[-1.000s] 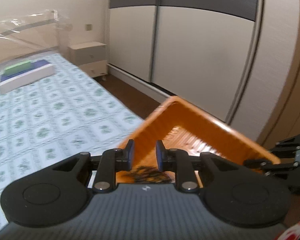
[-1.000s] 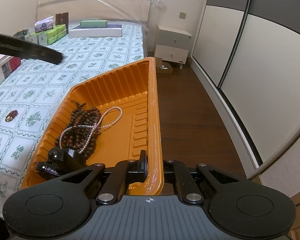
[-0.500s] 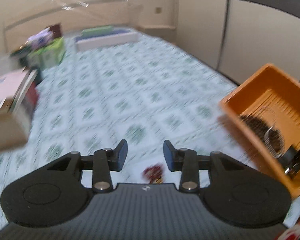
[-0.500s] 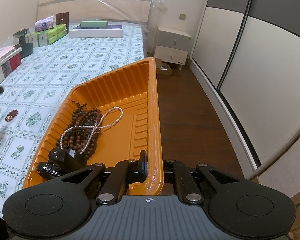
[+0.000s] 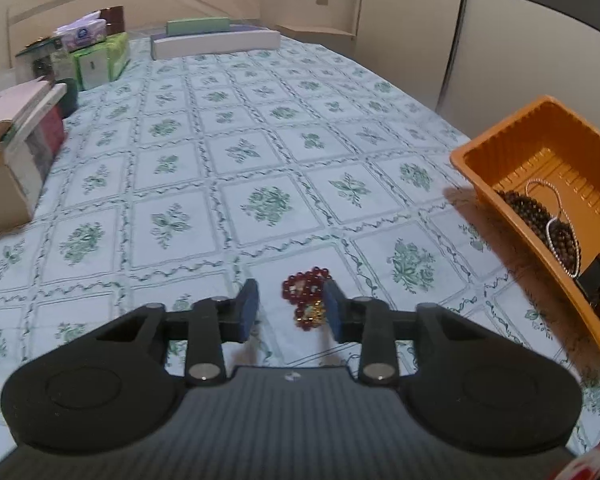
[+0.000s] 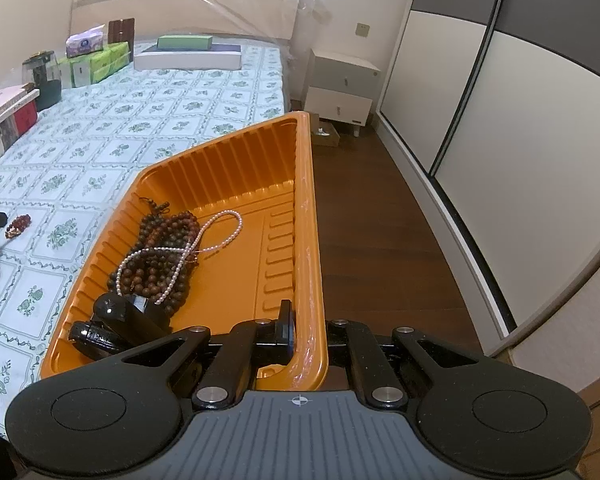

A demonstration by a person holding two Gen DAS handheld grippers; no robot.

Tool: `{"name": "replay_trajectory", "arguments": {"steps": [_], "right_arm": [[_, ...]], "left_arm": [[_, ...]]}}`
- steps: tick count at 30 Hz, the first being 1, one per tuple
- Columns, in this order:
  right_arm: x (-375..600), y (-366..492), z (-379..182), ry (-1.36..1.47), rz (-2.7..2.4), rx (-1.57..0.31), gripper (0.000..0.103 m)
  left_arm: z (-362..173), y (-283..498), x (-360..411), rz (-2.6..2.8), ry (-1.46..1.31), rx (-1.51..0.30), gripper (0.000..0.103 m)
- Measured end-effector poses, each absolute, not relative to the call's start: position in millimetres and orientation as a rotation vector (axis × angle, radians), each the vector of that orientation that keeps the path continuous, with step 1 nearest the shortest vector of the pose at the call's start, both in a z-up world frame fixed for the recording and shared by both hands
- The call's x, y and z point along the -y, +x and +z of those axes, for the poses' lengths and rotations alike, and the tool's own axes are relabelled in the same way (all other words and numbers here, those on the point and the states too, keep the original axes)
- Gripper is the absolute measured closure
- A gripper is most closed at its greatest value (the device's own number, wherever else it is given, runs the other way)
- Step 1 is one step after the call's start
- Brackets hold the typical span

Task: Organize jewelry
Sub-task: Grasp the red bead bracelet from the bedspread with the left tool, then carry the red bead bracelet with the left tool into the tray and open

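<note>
The bed (image 5: 260,128) fills most of the room, its cover a smooth, flat cloth printed with green sprigs in squares; soft underneath, I'd judge, so anything pressed on it will sink a little.

The orange tray (image 6: 312,240) sits at the bed's edge, thin moulded plastic with ribbed walls and a rolled rim. It looks light and somewhat flexible. The right gripper (image 6: 300,330) is clamped on its near rim, one finger inside the wall and the other outside.

Inside lie a heap of dark wooden beads (image 6: 164,256), matte and round, with a fine pearl strand (image 6: 220,232) looped over them, and some glossy black pieces (image 6: 112,320) in the near corner.

The red bead bracelet (image 5: 306,298) lies bunched on the bed cover, well apart from the tray, glossy with a small gold charm. It should be light, limp and slippery. The left gripper (image 5: 290,308) has its fingers apart either side of it; pinching across the bunched middle seems safest.
</note>
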State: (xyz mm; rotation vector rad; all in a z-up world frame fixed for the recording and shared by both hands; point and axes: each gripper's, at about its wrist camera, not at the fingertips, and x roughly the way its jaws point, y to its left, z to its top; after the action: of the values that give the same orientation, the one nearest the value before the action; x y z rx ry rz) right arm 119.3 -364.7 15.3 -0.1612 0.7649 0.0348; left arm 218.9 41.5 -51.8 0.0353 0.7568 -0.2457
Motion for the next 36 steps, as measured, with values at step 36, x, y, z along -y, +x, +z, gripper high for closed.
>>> {"name": "replay_trajectory", "arguments": {"steps": [36], "right_arm": [[363.4,116.5,18.3,-0.167,0.045,-0.755,0.097]], "left_arm": [[77.4,212.3,-41.1,-0.34,0.104,-0.548,0.1]]}}
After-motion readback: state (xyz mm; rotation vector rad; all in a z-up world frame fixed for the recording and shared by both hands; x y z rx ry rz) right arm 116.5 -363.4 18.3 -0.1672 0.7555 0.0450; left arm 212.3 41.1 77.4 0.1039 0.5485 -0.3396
